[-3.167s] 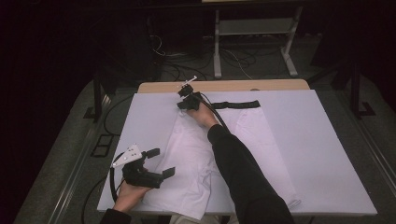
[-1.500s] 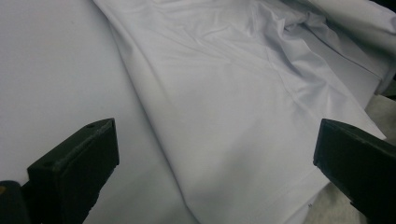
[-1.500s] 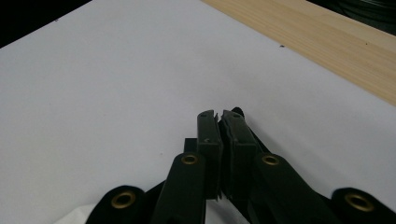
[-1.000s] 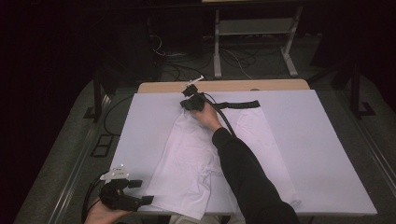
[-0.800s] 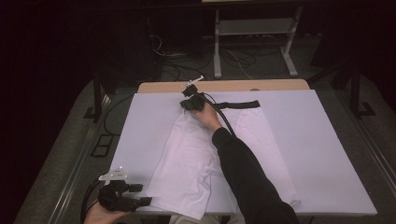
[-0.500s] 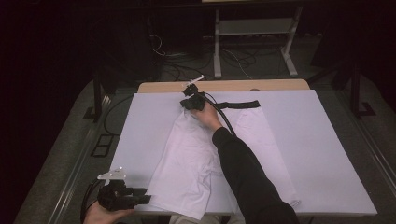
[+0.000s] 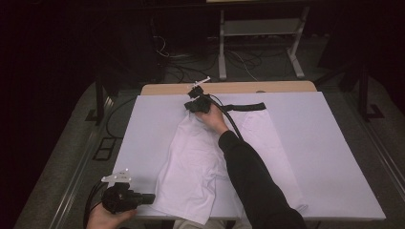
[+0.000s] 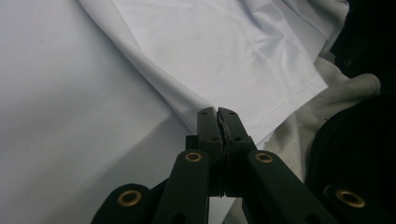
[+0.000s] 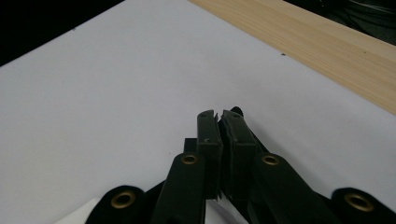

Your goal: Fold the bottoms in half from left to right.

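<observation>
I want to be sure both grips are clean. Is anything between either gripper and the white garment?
Nothing visible. The left gripper is shut on the white garment at its near edge, and the right gripper is shut at the far end.

A flat white cover sheet (image 7: 325, 157) is spread over the table, and a strip of pale wooden tabletop (image 7: 248, 88) is left bare along its far edge. Beyond the table, a light grey metal stand with a low shelf (image 7: 260, 28) is set on the dark floor, with thin cables (image 7: 239, 57) strewn on the floor around its feet. A black metal frame leg (image 7: 99, 95) is seen at the table's far left corner, and another (image 7: 365, 90) at the far right.
</observation>
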`<state>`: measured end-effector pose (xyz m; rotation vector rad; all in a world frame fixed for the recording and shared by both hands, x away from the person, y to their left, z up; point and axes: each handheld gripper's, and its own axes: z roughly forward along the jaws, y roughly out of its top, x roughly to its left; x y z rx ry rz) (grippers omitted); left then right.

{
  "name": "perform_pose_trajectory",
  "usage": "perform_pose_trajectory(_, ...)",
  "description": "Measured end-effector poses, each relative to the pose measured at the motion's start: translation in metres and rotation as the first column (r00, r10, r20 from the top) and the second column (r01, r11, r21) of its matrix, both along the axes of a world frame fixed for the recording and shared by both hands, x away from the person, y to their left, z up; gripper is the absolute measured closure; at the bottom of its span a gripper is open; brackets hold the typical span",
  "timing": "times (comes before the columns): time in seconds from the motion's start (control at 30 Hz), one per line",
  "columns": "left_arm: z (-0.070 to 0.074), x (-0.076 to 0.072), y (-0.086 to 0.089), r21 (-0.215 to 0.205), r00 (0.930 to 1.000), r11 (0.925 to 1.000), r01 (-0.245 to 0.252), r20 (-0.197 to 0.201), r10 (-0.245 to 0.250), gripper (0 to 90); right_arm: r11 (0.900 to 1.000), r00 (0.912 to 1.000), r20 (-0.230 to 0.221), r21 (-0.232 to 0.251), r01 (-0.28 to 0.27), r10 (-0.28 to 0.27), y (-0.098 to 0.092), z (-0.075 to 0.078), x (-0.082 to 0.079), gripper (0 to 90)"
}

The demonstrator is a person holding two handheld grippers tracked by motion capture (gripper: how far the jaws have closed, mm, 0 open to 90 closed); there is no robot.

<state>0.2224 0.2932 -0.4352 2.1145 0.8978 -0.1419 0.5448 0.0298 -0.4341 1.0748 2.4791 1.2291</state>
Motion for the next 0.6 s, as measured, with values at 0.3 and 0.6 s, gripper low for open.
perform_pose_trajectory(0.3, 0.014, 0.004, -0.026, -0.008, 0.9947, 0.9964, 0.084, 0.059, -0.084, 88.2, 1.000, 0.9998, 0.019, 0.019, -0.011, 0.011, -0.011, 0.012, -0.004, 84.9)
perform_pose_trajectory(0.6, 0.018, 0.008, -0.049, -0.014, 0.9866, 0.9884, 0.151, 0.064, -0.150, 87.9, 1.000, 0.9992, 0.040, 0.027, -0.008, 0.007, -0.025, 0.018, -0.007, 84.9)
